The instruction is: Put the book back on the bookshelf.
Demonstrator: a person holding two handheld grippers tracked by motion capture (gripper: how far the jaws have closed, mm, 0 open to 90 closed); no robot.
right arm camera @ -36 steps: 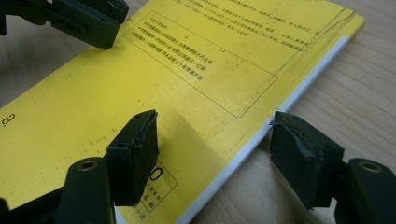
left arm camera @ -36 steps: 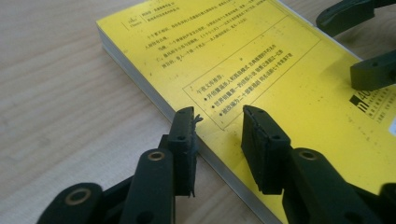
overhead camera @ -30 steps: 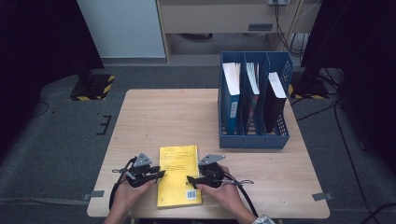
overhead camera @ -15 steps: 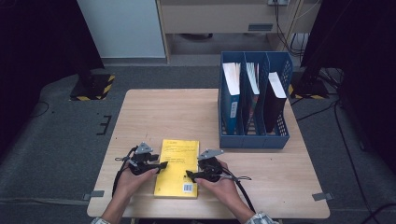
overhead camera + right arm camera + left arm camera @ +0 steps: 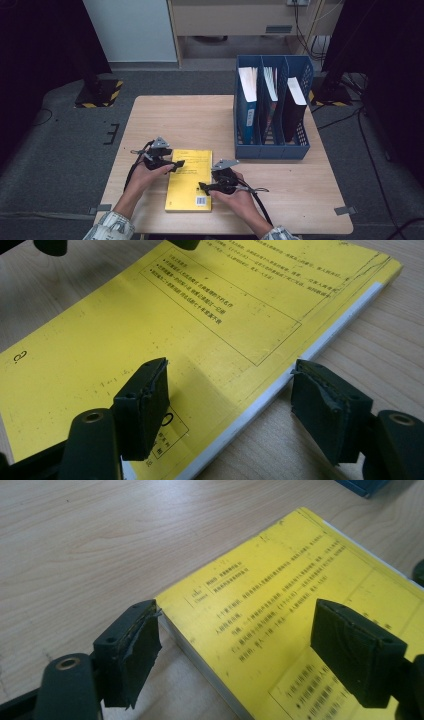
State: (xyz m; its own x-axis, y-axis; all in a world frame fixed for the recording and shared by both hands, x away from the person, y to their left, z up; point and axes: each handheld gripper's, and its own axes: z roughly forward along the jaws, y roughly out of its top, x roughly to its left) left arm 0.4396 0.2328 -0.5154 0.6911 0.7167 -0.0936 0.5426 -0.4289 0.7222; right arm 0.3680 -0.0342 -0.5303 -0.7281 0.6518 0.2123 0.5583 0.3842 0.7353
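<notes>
Yellow book (image 5: 190,180) lies flat near the table's (image 5: 280,200) front edge, long axis running away from the person. Left gripper (image 5: 176,164) sits at its far-left edge, jaws just been opening, now straddling that edge without pressing on it. Right gripper (image 5: 204,187) sits at the near-right edge, jaws apart, one over the cover, one outside the edge, not clamping. Both about equally near. Blue file rack (image 5: 270,107) stands beyond, to the right. Whether the pads touch the book is hard to tell.
</notes>
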